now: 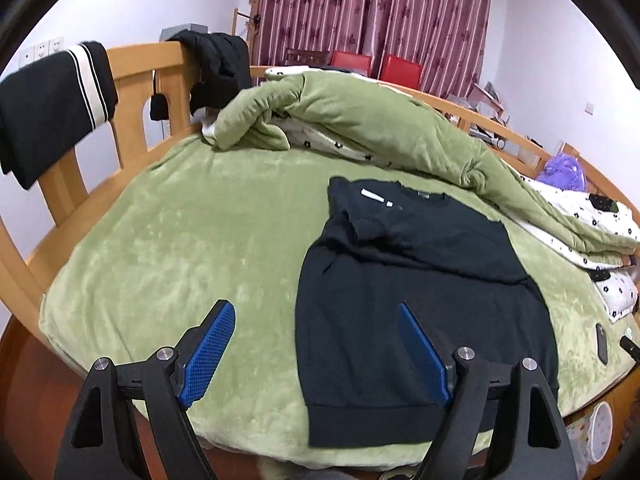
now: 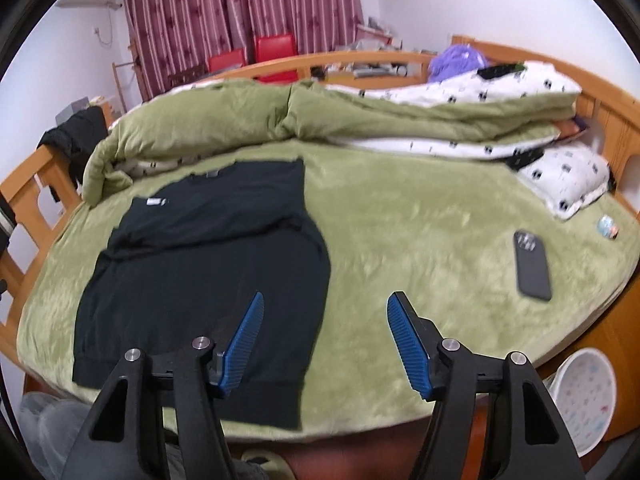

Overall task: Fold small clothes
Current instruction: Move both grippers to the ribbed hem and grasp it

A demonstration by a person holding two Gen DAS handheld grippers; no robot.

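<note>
Right wrist view slightly blurred; small print on white label near collar not readable. Black sweater point(image 1: 420, 292) lies flat on green fleece blanket point(image 1: 180, 248), near front edge of bed, sleeves folded in over chest, ribbed hem toward camera. Knit looks fine, matte. Left gripper point(image 1: 316, 350) spread wide, nothing between blue textured pads, right pad over sweater. Right gripper point(image 2: 324, 338) also apart, holds nothing, left finger over hem corner. Contact with cloth not clear. Dark phone point(image 2: 532, 266) lies on blanket, well apart. Rumpled green quilt point(image 1: 360, 120) behind.
</note>
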